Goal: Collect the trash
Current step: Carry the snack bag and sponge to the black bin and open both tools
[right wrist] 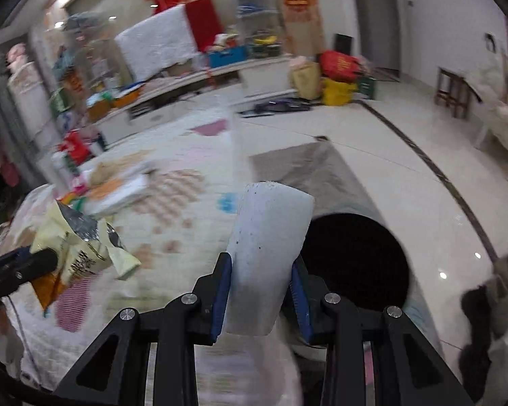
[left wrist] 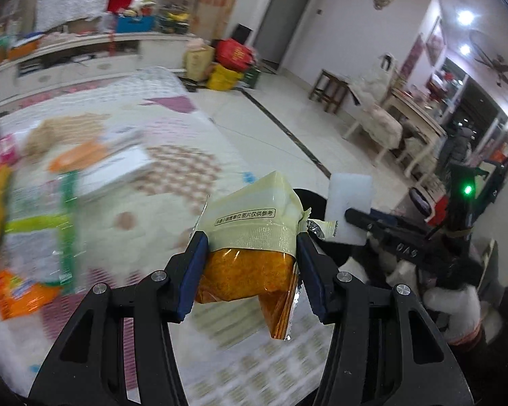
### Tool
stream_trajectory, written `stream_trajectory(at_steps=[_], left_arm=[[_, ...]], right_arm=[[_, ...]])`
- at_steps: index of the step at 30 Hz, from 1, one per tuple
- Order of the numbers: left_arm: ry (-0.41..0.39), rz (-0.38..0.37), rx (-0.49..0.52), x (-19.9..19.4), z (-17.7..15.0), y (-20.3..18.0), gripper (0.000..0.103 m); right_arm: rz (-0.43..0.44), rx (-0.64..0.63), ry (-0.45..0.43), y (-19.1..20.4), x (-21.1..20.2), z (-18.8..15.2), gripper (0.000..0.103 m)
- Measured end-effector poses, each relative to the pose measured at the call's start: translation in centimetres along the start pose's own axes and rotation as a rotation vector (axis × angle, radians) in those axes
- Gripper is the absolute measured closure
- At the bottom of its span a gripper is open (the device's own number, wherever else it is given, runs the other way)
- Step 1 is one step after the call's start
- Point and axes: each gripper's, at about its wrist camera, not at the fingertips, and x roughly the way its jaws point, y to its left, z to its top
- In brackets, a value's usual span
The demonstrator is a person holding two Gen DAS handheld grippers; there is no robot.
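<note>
Left gripper (left wrist: 252,270) clamps wrapper (left wrist: 250,233) mid-body: light, crinkly, slippery foil (likely crushes). Right gripper (right wrist: 260,294) clamps foam block (right wrist: 271,247): light, soft, dentable. Both above bin (right wrist: 355,257) by mat (left wrist: 172,155).

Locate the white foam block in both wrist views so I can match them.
Left wrist: white foam block right of centre, clamped in the right gripper.
Right wrist: block bottom centre, between that gripper's jaws.
Shared landmark: red bag against the far wall.
</note>
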Motion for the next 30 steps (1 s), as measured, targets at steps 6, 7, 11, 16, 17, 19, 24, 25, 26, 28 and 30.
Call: stream_trajectory(at_steps=[6, 7, 11, 16, 17, 19, 24, 25, 26, 28, 30], left_arm=[[0.02, -0.052, 0.044, 5.1, 2.2, -4.5, 0.051], [0.028, -0.058, 0.044, 6.1, 2.5, -5.0, 0.051], [0.049, -0.093, 0.026, 9.1, 3.2, -6.7, 0.051], [0.036, -0.147, 0.017, 11.7, 3.7, -7.4, 0.048], [0.043, -0.165, 0.008, 12.2, 3.7, -7.4, 0.044], [0.057, -0.178, -0.007, 12.6, 3.7, -7.3, 0.039], [0.064, -0.184, -0.015, 12.2, 3.6, -7.0, 0.031], [0.069, -0.201, -0.02, 12.2, 3.7, -6.9, 0.03], [0.067, -0.22, -0.025, 12.2, 3.8, -7.0, 0.027], [0.058, -0.236, -0.029, 11.9, 3.9, -7.0, 0.025], [0.05, -0.233, -0.03, 11.7, 3.9, -7.1, 0.025]], right_arm=[[-0.079, 0.086, 0.026, -6.2, 1.1, -0.9, 0.07], [-0.089, 0.098, 0.035, -7.1, 1.5, -1.1, 0.07], [-0.11, 0.126, 0.058, -9.0, 2.6, -1.5, 0.07], [-0.131, 0.161, 0.062, -10.4, 3.3, -1.7, 0.061], [-0.136, 0.17, 0.068, -10.6, 3.5, -1.7, 0.055], [-0.141, 0.182, 0.063, -10.8, 3.5, -1.7, 0.05], [-0.125, 0.185, 0.074, -10.7, 3.5, -1.9, 0.049], [-0.115, 0.19, 0.077, -10.7, 3.4, -2.0, 0.049], [-0.107, 0.194, 0.078, -10.7, 3.3, -2.1, 0.049], [-0.102, 0.201, 0.072, -10.5, 3.1, -2.2, 0.049], [-0.117, 0.199, 0.066, -10.4, 2.8, -2.2, 0.048]])
